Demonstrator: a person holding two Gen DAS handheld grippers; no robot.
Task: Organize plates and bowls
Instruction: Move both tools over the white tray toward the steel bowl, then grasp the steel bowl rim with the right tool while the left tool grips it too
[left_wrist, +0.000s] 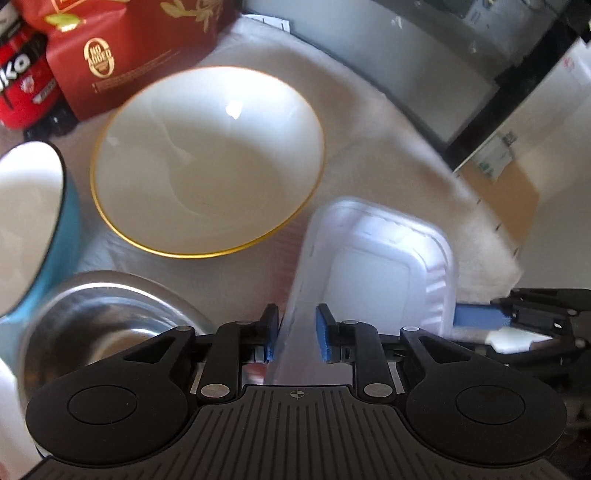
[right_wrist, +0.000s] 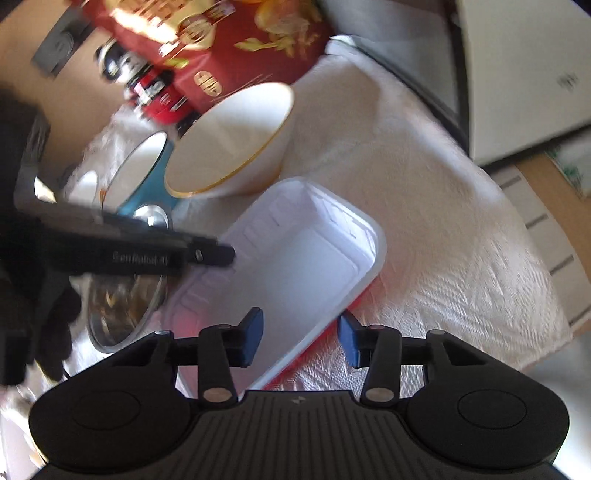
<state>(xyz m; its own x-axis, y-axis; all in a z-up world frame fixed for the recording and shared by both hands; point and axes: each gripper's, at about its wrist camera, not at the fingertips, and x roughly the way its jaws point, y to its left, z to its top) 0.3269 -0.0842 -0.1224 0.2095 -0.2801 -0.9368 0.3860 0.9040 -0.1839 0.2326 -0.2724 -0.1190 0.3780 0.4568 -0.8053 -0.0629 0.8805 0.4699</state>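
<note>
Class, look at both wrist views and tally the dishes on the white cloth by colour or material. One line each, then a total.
White bowl with gold rim: 1
Blue bowl, white inside: 1
Shiny metal bowl: 1
White foam tray: 1
Total: 4

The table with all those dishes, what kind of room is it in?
Probably a home kitchen or dining corner, though little of the room shows. A white cloth covers the table, bearing a gold-rimmed bowl, a steel bowl and a foam tray, with red food packages behind.
</note>
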